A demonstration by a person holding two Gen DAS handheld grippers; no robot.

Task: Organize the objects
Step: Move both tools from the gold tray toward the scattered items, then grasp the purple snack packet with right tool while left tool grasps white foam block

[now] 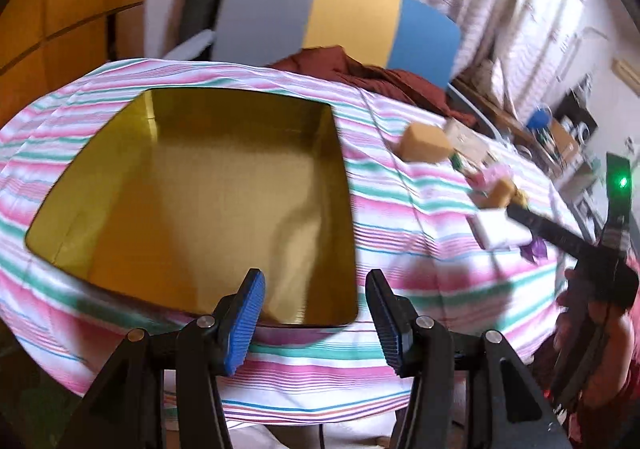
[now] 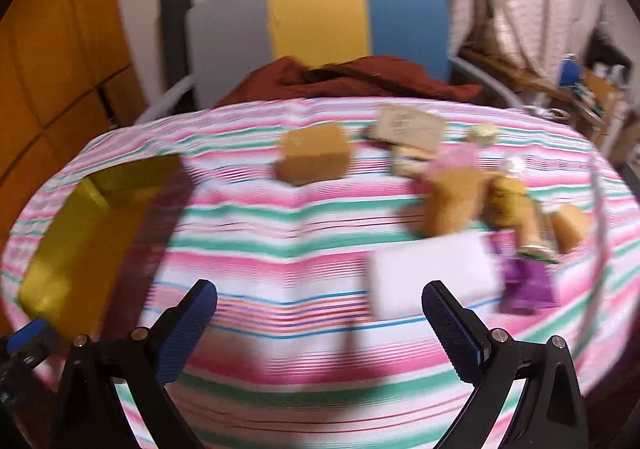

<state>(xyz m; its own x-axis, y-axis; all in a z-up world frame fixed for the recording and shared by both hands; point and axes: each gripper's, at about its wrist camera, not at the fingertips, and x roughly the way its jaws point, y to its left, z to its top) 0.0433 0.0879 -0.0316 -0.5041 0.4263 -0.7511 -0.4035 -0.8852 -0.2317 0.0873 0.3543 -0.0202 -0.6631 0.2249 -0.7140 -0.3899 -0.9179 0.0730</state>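
An empty gold tin box (image 1: 192, 201) sits on the striped tablecloth, just ahead of my left gripper (image 1: 316, 319), which is open and empty. The tin also shows at the left of the right wrist view (image 2: 80, 233). My right gripper (image 2: 320, 325) is open and empty above the cloth. Ahead of it to the right lie a white box (image 2: 432, 273), a purple packet (image 2: 528, 285), a tan box (image 2: 316, 159), a cardboard card (image 2: 408, 125) and several small brown items (image 2: 456, 197). The right gripper shows at the right edge of the left wrist view (image 1: 516, 215).
A chair with a grey, yellow and blue back (image 2: 320, 21) stands behind the table with a dark red cloth (image 2: 352, 81) on it. Wooden cabinets (image 2: 52, 81) are at the left. A cluttered shelf (image 2: 592, 89) is at the far right. The cloth (image 2: 300, 233) covers the whole table.
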